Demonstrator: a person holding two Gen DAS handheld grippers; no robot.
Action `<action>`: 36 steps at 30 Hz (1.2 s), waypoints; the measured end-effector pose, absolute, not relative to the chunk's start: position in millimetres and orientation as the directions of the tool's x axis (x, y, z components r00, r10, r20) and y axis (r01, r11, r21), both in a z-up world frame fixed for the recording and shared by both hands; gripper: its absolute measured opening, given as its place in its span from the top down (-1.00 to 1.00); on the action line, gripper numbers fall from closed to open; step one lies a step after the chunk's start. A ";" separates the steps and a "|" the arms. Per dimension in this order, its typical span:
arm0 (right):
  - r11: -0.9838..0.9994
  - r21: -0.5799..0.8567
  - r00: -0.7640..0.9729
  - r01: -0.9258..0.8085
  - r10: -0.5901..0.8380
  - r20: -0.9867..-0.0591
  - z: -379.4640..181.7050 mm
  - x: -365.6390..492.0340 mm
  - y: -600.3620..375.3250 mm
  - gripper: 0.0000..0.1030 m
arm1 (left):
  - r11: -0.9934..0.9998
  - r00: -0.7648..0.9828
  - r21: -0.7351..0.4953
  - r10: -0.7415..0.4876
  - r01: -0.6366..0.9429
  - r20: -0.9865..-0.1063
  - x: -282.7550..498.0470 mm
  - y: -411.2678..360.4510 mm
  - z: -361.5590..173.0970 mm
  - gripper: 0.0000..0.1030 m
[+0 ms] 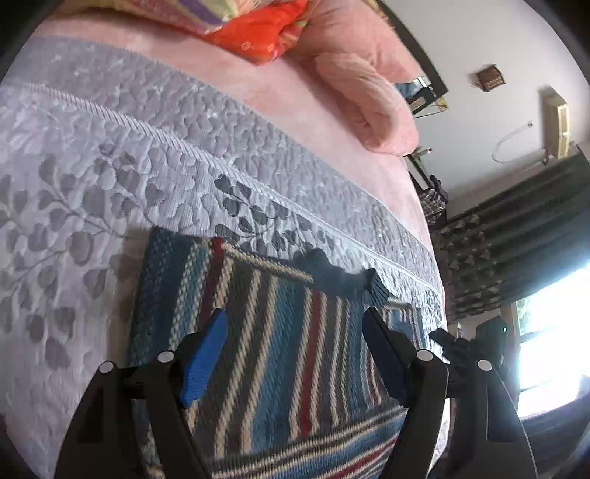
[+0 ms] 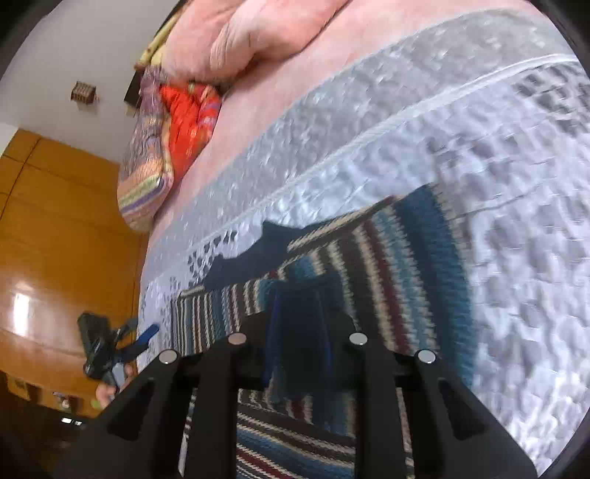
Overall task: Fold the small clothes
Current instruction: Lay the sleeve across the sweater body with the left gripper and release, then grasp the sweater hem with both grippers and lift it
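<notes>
I've got the striped knit garment (image 1: 280, 342) lying flat on the grey quilted bedspread (image 1: 110, 154), filling the lower centre of the left wrist view. My left tool (image 1: 295, 350) hovers right over it, blue pads (image 1: 204, 353) spread wide apart, nothing between them; contact with the cloth I can't tell.

In the right wrist view my right tool (image 2: 298, 353) sits at lower centre, fingers close together, with a dark blue fold of the garment (image 2: 387, 258) bunched between them. I judge it clamped on that fold, though the frame is motion-blurred.

Key relation: the stripes run away from the left tool toward the dark collar edge (image 1: 332, 274) at mid-frame, and the garment's long axis seems to follow them. The right tool is the one already on the cloth; the left is free and just above the panel. The next fold likely carries the held part across that axis.

Pink blanket (image 1: 354, 84) and orange cloth (image 1: 258, 33) sit at the top, well apart from the garment.
</notes>
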State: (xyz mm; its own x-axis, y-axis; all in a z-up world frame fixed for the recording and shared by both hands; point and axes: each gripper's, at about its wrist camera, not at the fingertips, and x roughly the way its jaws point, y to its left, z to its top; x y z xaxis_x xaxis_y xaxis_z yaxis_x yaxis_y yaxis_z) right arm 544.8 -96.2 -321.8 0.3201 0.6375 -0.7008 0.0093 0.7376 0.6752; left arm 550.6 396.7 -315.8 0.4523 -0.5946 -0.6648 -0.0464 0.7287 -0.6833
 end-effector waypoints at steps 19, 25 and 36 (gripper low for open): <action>0.798 0.600 0.133 -0.053 0.601 -0.788 -371.1 502.9 -78.4 0.97 | 0.782 0.251 -0.622 -0.611 0.040 -0.751 501.5 361.4 -366.9 -0.24; 0.765 0.644 0.263 -0.012 0.623 -0.736 -335.7 476.4 -115.3 0.71 | 0.716 0.286 -0.693 -0.684 0.085 -0.671 474.6 359.0 -336.0 -0.32; 0.797 0.600 0.249 0.061 0.570 -0.783 -314.1 433.0 -147.0 0.27 | 0.737 0.308 -0.676 -0.637 -0.026 -0.707 419.2 395.3 -324.3 -0.52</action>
